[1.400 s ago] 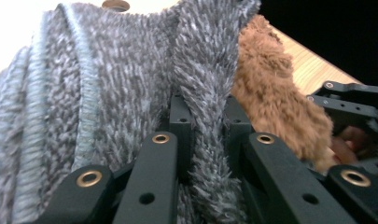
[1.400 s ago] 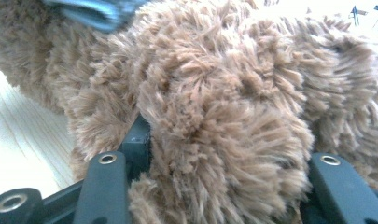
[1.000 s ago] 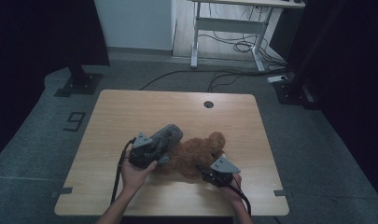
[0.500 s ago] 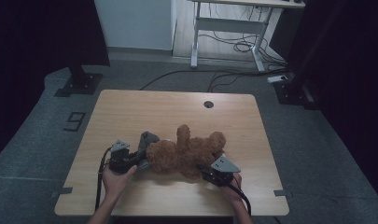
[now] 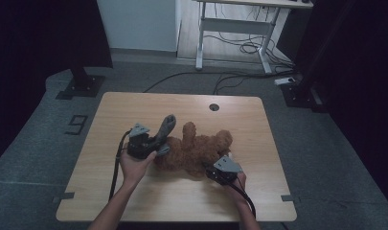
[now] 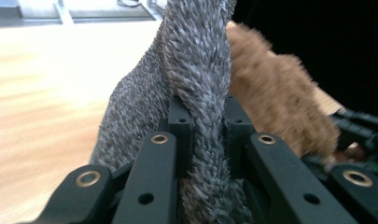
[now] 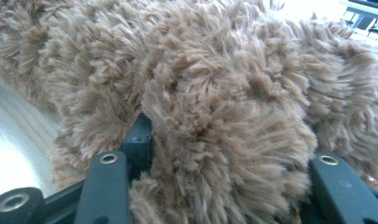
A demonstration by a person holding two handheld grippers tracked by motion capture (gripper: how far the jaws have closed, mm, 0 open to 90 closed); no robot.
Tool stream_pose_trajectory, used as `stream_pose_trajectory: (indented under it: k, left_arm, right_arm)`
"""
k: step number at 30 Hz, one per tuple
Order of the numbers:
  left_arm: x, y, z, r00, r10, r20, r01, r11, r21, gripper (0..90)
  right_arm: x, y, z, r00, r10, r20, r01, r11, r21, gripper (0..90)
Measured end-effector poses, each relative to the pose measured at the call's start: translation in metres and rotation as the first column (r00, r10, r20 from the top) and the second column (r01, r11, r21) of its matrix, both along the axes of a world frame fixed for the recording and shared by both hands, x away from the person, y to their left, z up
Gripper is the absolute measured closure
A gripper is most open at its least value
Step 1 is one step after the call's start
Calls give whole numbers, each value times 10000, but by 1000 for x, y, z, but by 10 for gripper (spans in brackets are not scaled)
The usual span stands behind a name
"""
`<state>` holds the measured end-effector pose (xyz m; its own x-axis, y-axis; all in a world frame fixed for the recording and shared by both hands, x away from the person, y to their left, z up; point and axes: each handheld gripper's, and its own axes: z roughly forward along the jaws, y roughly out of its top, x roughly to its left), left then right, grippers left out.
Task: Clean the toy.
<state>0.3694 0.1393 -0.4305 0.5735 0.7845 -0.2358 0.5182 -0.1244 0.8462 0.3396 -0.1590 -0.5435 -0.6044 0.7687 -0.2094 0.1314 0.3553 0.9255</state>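
Landmark: brown teddy bear (image 5: 199, 151), lying on the wooden desk (image 5: 134, 105), near its front half and about midway across.
Bear, look: shaggy light-brown plush, long curly pile; one limb points away from the person toward the round cable hole (image 5: 214, 107) in the desk's far edge; head end to the right in the high view.
Grey piece: a grey short-pile plush strip (image 6: 196, 88), rising slanted up from the bear's left side; in the left gripper view it runs upward between the jaws, with the brown fur just behind it.
Left claw (image 5: 151, 146): just left of the bear, held by the person's left hand (image 5: 134, 165); jaws nearly closed, pinching the grey plush strip between them.
Right claw (image 7: 224, 154): at the bear's front right, by the head end; jaws set fairly wide apart with a thick lump of brown fur packed between them, gripping the bear.
Right hand (image 5: 237, 184): just in front of the bear, behind the claw.
Containers: cannot tell of any on the desk.
Cables: one black cable (image 5: 116, 167) trails from the left claw toward the desk's front edge.
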Motion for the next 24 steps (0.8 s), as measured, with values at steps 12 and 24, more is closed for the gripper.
stream_pose_trajectory:
  k: [12,24]
  left_arm:
    - [6,-27,-32,9931,-572,-1028,576,9983,11,789]
    - [-32,-17,-53,9956,-748,-572,723,9964,-453,798]
  right_arm:
    - [-1,1,0,10000,-50,70,51,10000,-64,423]
    - [-25,-16,18,9937,528,-992,-442,9952,876,192]
